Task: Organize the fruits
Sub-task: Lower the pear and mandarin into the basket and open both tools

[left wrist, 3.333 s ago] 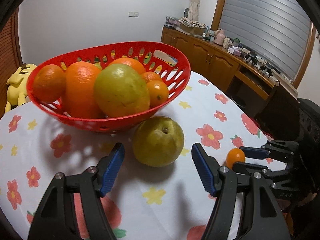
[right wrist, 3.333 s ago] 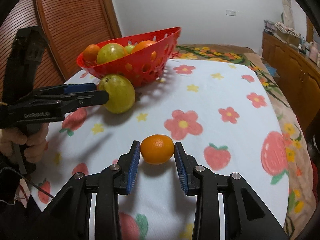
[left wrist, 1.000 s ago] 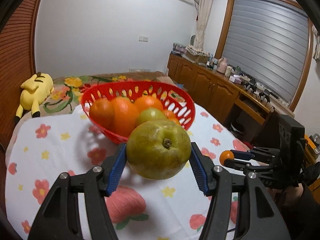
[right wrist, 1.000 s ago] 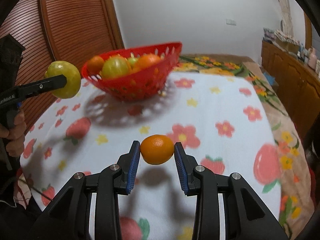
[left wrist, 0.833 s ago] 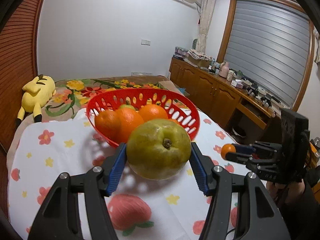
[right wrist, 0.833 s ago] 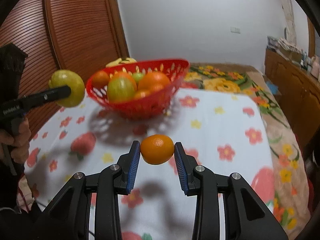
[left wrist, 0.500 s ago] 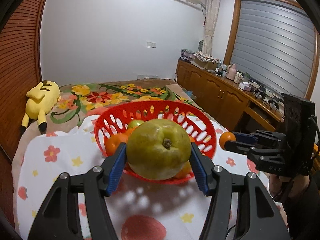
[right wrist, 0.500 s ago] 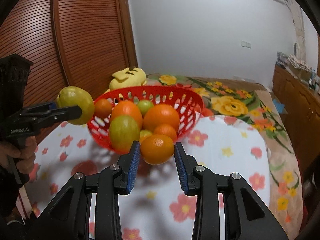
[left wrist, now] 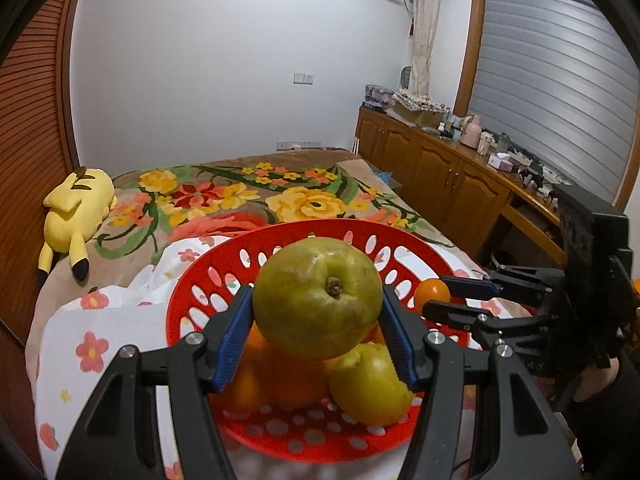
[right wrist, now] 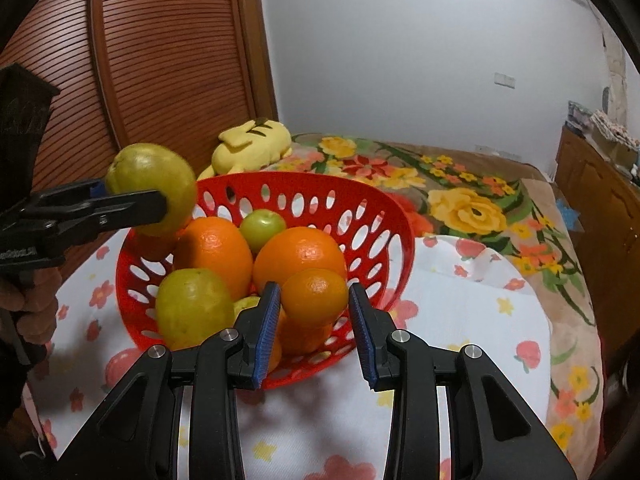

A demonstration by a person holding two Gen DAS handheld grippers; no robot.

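Blue-padded left tool [left wrist: 316, 332] around pear [left wrist: 318, 298]

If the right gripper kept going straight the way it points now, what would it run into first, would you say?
Most likely the fruit piled in the red basket. The right gripper, shut on a small orange, points down at the large orange just beyond it, though depth is hard to judge through the fisheye.

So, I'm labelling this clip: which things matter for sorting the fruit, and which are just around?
Job: pear in left gripper; small orange in right gripper; red basket.
Lying about: yellow plush toy; wooden cabinets.
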